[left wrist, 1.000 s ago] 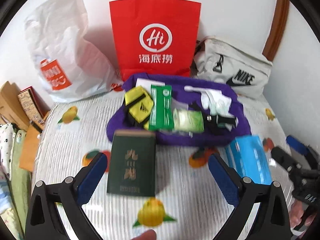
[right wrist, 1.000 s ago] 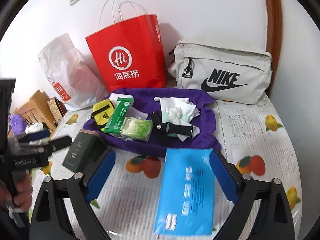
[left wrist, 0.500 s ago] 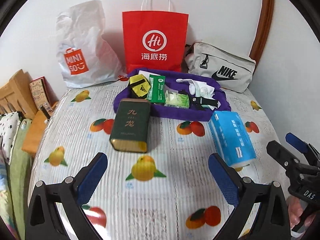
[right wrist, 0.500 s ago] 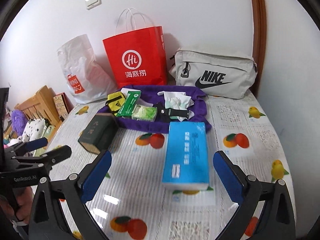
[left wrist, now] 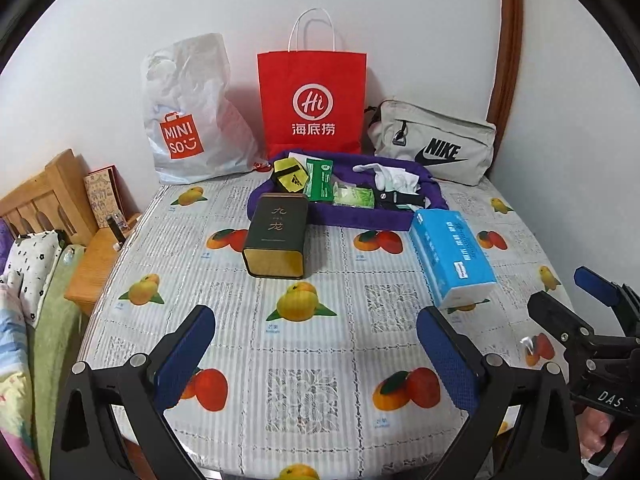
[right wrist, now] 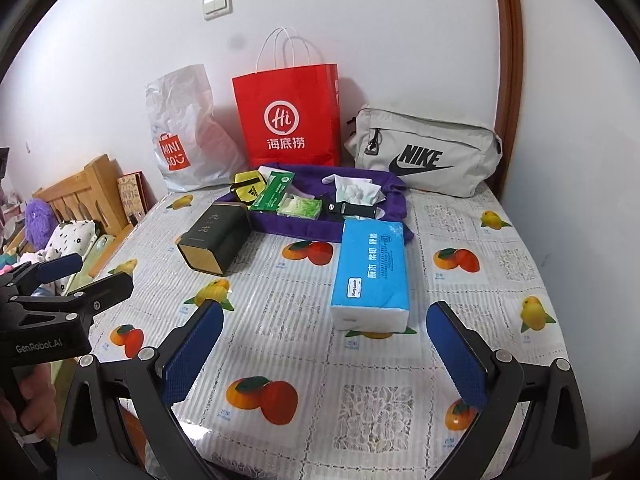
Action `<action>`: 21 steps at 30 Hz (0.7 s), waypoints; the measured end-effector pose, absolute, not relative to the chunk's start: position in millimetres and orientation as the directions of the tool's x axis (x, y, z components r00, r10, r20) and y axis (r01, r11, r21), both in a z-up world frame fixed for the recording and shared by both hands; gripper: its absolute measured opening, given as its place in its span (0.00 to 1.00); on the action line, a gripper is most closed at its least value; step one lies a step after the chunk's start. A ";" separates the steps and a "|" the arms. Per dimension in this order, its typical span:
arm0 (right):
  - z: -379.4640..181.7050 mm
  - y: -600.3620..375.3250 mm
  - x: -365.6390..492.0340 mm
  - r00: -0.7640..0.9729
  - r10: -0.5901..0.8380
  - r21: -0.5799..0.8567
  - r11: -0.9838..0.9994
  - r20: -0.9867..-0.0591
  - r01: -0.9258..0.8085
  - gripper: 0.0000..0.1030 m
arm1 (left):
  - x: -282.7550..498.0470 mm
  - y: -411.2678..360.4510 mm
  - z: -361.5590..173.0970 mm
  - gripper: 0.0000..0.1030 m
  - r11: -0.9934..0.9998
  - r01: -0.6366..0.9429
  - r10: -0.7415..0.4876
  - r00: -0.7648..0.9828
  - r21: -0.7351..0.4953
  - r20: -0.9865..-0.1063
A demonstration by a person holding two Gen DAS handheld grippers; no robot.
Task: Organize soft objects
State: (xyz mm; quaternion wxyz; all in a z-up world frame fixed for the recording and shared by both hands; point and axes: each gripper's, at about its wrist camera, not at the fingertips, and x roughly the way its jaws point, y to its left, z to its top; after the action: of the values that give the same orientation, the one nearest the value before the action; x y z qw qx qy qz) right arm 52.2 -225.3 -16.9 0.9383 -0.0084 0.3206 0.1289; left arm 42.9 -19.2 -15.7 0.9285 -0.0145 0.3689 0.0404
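My left gripper (left wrist: 316,354) hangs above the near edge of the table (left wrist: 320,360), jaws spread wide and holding nothing; my right gripper (right wrist: 324,348) is in the same condition, blue pads well apart, nothing between them. The blue tissue pack (right wrist: 370,270) lies flat on the fruit-print cloth, directly ahead of the right gripper and clear of both. To its left the dark green tin (left wrist: 277,236) lies on its side, its far end touching the purple cloth tray (left wrist: 348,218). Inside that tray: a yellow pouch (left wrist: 291,176), a green wipes pack (left wrist: 319,175), a smaller green tissue pack (left wrist: 354,197), white crumpled fabric (left wrist: 394,176) and a black strap (details too small to tell). Behind, against the wall, stand a white shopping bag (left wrist: 188,120), a red paper bag (left wrist: 312,100) and a grey pouch bag (left wrist: 432,148).
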 end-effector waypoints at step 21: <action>-16.4 -237.8 30.5 0.778 0.213 0.068 0.974 -0.591 -0.215 0.98 | 18.1 -27.0 -15.1 0.99 0.996 -0.082 0.072 0.738 0.016 -0.671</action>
State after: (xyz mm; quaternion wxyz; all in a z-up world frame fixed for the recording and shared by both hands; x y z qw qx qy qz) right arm 30.5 -237.8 -16.4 0.9430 -0.0017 0.3129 0.1134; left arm 18.1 -27.0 -15.1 0.9322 -0.0072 0.3595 0.0414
